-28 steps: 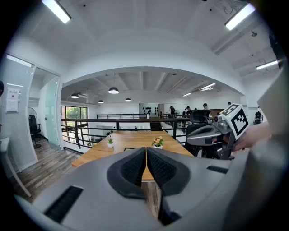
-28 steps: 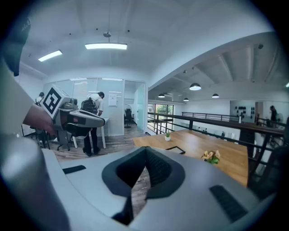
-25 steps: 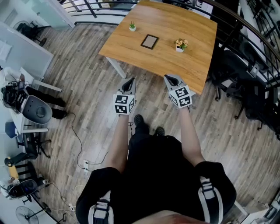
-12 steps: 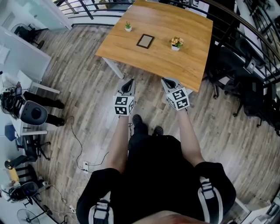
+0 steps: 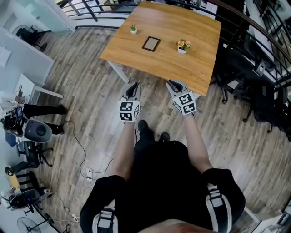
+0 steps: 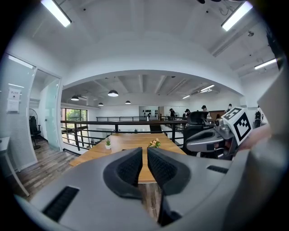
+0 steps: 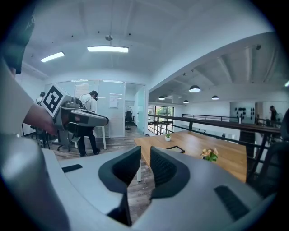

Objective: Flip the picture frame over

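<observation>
A small dark picture frame (image 5: 151,43) lies flat on the wooden table (image 5: 195,68), between a little green plant (image 5: 133,28) and a pot of flowers (image 5: 183,45). Both grippers hang over the floor, short of the table's near edge and apart from the frame. My left gripper (image 5: 133,86) is shut and empty; its pads (image 6: 131,164) nearly meet. My right gripper (image 5: 171,83) has its jaws opening, a narrow gap with nothing in it. In the right gripper view the frame (image 7: 177,149) shows beyond the pads (image 7: 165,167). The left gripper view does not show it.
Wood-plank floor lies between me and the table. Dark office chairs (image 5: 254,100) stand to the right. A railing (image 5: 91,11) runs behind the table. Desks, a grey chair (image 5: 36,132) and cables (image 5: 79,145) are on the left. People stand by a desk (image 7: 88,113) in the right gripper view.
The head view has shifted slightly, so the table sits a little higher and further left. Both grippers stay in about the same place before the table's near edge.
</observation>
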